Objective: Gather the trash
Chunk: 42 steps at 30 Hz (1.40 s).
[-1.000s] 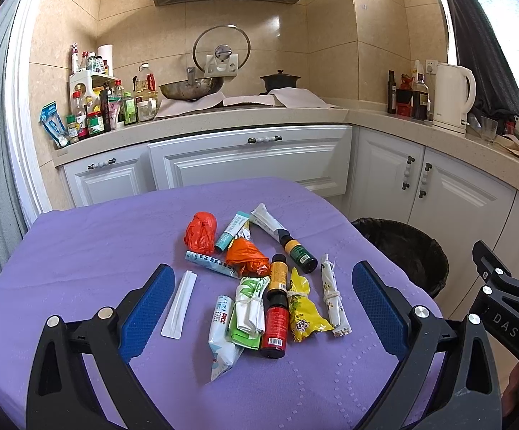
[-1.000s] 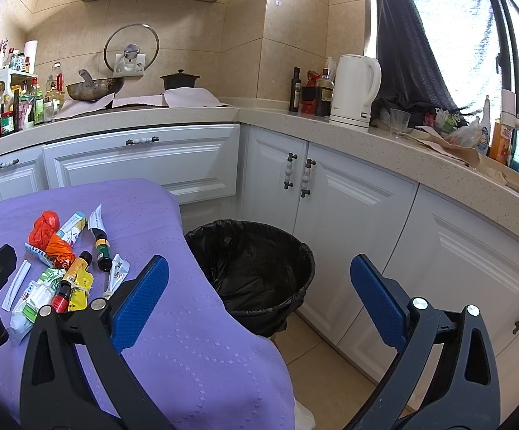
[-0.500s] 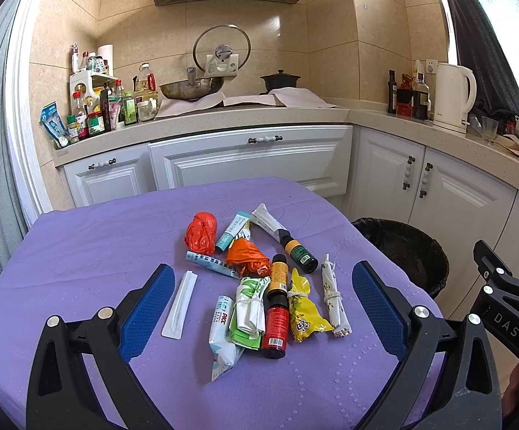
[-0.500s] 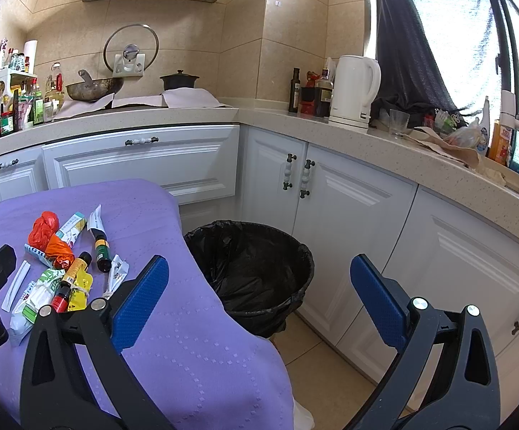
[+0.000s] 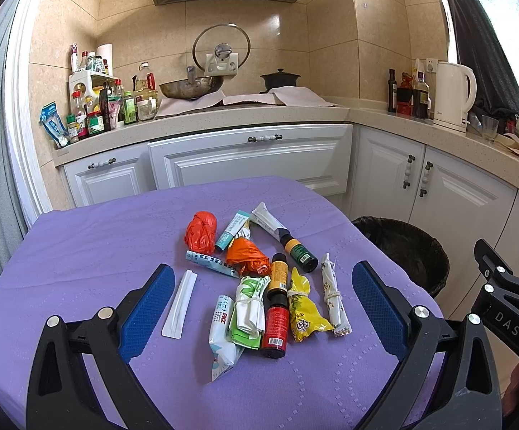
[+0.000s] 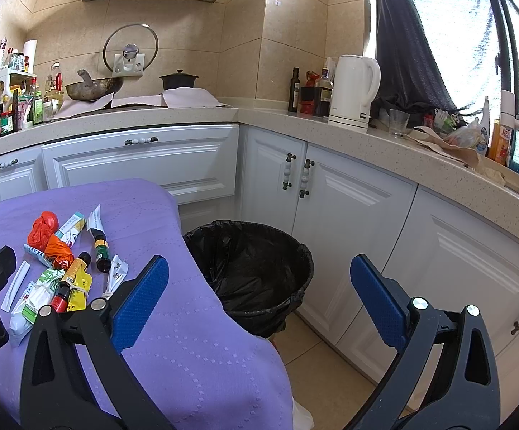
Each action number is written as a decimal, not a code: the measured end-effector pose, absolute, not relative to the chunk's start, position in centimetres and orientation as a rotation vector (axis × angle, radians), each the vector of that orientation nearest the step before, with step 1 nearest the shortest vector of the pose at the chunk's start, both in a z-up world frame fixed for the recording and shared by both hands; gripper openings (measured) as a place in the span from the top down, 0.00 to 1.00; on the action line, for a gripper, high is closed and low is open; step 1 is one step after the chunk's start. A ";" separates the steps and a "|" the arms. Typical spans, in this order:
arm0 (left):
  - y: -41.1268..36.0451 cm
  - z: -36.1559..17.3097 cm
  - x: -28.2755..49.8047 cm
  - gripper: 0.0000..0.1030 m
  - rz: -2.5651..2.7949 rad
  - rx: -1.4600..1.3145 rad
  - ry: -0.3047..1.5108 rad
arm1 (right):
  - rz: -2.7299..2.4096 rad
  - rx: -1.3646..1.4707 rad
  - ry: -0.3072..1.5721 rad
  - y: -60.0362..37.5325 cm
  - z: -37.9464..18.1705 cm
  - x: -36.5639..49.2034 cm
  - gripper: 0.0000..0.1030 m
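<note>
Hovering above the near edge of a purple-clothed table [image 5: 80,251], the left gripper [image 5: 259,308] has its blue-padded jaws spread wide and grips nothing. Between those jaws on the cloth lies the trash: a white flat packet [image 5: 180,304] toward the left, then a blue-and-white pouch [image 5: 222,337], a green wrapper [image 5: 248,311], a red-labelled bottle [image 5: 275,322], a yellow wrapper [image 5: 302,311] and a tied paper sleeve [image 5: 334,297] toward the right edge. Farther in sit an orange bag [image 5: 247,256], a red bag [image 5: 201,231], an orange-labelled bottle [image 5: 279,272], a green-labelled bottle [image 5: 299,252] and two tubes [image 5: 232,231]. The right gripper [image 6: 259,297], its jaws likewise apart and empty, hangs past the table's right edge, above a black-lined bin [image 6: 252,268] standing on the floor just beside the table. White cabinets [image 6: 349,208] and a countertop with a white kettle [image 6: 354,93] run behind.
</note>
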<state>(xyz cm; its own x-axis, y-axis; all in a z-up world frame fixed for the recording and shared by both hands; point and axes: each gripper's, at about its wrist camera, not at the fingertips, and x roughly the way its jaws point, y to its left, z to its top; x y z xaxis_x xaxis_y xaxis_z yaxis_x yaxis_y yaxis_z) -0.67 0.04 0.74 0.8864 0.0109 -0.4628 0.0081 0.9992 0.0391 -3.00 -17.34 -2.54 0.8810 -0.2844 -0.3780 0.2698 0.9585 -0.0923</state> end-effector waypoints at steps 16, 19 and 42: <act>0.0 0.8 -0.7 0.06 0.001 0.041 0.483 | -0.289 -0.038 0.401 -17.3 -2.6 -3.0 0.04; 0.0 0.7 -0.7 0.06 0.001 0.042 0.483 | -0.289 -0.038 0.401 -17.4 -2.6 -3.0 0.04; 6.0 -2.8 1.5 0.07 0.088 0.033 0.596 | -0.220 -0.036 0.468 -16.0 -4.4 -0.4 0.05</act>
<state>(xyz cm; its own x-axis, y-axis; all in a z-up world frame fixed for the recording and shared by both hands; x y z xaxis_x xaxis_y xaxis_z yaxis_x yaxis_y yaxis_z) 1.50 5.98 -2.75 0.8238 0.0927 -0.5593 -0.0737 0.9957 0.0565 -0.38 -16.02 -4.45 0.8690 -0.2189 -0.4438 0.2025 0.9756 -0.0847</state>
